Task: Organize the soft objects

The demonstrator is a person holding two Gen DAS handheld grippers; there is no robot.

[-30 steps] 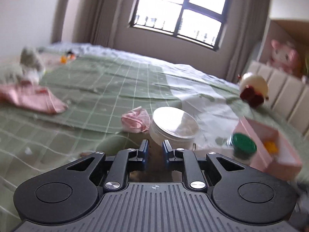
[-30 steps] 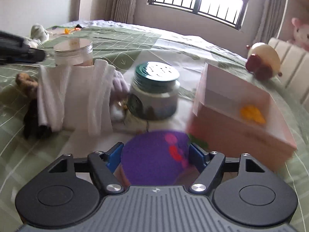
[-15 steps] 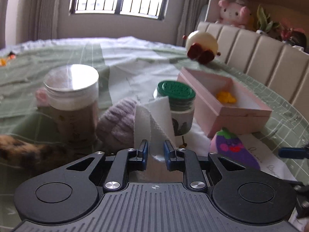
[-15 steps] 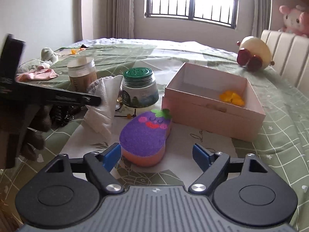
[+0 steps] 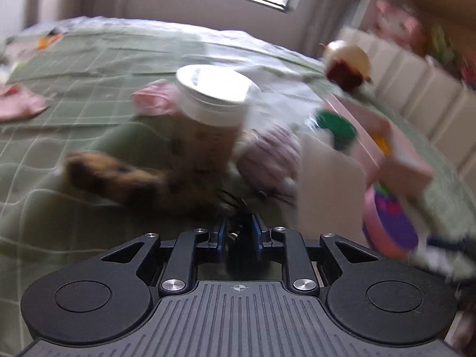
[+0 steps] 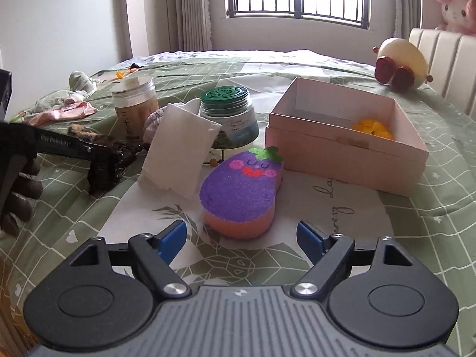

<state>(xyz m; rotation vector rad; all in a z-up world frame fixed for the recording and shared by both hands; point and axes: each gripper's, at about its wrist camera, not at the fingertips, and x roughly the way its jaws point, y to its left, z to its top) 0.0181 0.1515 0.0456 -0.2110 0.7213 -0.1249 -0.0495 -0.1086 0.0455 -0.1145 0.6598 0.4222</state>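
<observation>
A purple eggplant-shaped sponge (image 6: 242,189) lies on the bed just ahead of my open, empty right gripper (image 6: 241,238). A pink open box (image 6: 345,136) with a yellow soft item (image 6: 372,126) stands behind it at the right. A white folded cloth (image 6: 181,151) leans by a green-lidded jar (image 6: 229,116). My left gripper (image 5: 238,232) is shut on a dark black thing (image 6: 104,169) with thin cords, low over the bed; the left wrist view is blurred. A lilac knitted item (image 5: 270,154) and a brown mottled soft piece (image 5: 119,175) lie beyond it.
A silver-lidded jar (image 6: 135,104) stands left of the green-lidded one. Pink cloth (image 6: 64,113) and a grey plush (image 6: 78,81) lie at the far left. A round cream and red plush (image 6: 398,64) sits by the padded headboard (image 6: 443,56).
My left gripper swung left and down, now low by the black thing, its view blurred by motion. My right gripper, which let go of the sponge a second ago, backed off a little more.
</observation>
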